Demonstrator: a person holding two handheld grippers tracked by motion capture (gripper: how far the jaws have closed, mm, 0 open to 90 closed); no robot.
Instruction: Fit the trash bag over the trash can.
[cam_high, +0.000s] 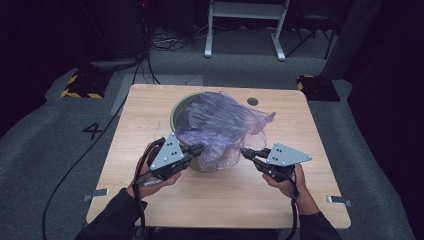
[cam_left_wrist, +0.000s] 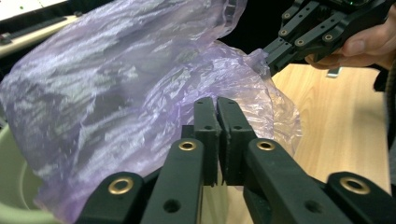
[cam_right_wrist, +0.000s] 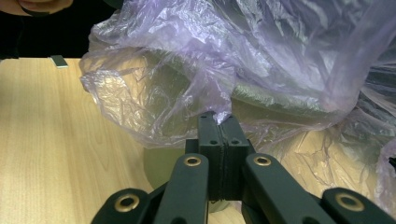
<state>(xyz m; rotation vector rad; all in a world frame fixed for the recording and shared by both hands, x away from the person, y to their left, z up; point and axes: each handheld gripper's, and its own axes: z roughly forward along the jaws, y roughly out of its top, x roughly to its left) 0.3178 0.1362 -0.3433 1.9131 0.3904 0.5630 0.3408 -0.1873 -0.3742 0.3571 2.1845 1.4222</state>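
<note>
A black "4" marks the grey floor (cam_high: 93, 131).

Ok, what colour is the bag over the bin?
Translucent pale purple; the bag shows best in the right gripper view, draped over the green bin.

The high view is dim: light falls from above onto the table (cam_high: 220, 195), while the floor and room around it sink into near black. The picture is soft and slightly grainy, with faint shadows. In both gripper views the purple plastic bag (cam_left_wrist: 140, 84) catches bright glints on its creases. The black jaws close to each lens look sharp enough, the background behind blurs.
</note>
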